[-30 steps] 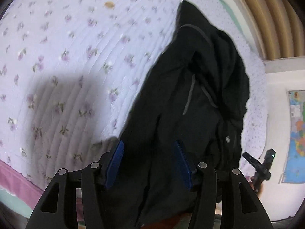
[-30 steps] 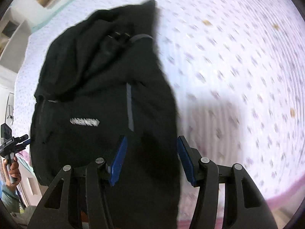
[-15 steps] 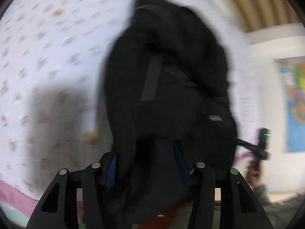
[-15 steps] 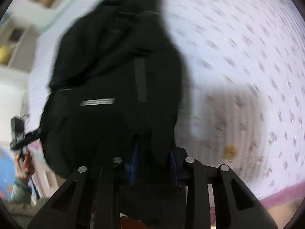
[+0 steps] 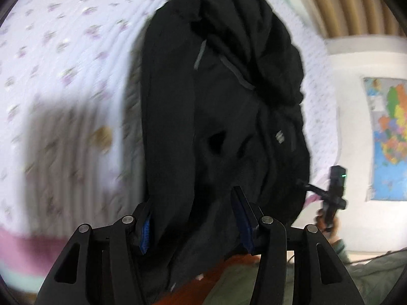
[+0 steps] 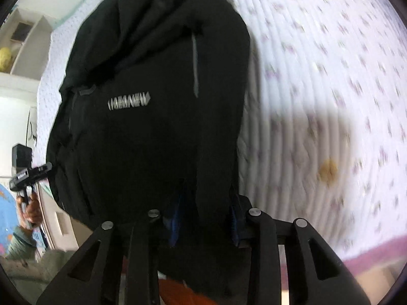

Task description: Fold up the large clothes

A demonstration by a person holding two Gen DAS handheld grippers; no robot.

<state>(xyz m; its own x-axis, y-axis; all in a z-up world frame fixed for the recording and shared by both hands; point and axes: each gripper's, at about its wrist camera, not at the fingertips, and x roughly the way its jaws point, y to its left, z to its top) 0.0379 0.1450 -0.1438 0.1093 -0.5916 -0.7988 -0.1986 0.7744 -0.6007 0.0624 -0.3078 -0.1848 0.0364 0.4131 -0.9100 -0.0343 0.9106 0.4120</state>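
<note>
A black jacket (image 5: 223,96) lies crumpled on the floral quilt (image 5: 63,50), with its near hem reaching my grippers. In the left wrist view my left gripper (image 5: 193,218) stands open over that hem. A long fold runs between its blue pads (image 5: 240,218) and drapes over the left one. In the right wrist view the jacket (image 6: 152,127) shows a silver logo (image 6: 129,101). My right gripper (image 6: 206,218) is shut on a bunch of hem fabric that hides most of both pads. Its jaws are opening slightly.
The quilt (image 6: 330,76) carries a brown stain (image 6: 328,170) and ends in a pink border (image 5: 25,249) near me. A hand holding a black device (image 5: 335,190) shows beside the jacket. A wall map (image 5: 389,137) and white shelves (image 6: 23,50) stand beyond.
Both grippers have moved in over the jacket's near hem. The right jaws have narrowed onto the fabric. In the left view the jacket has slid left, and a fold now lies between the pads.
</note>
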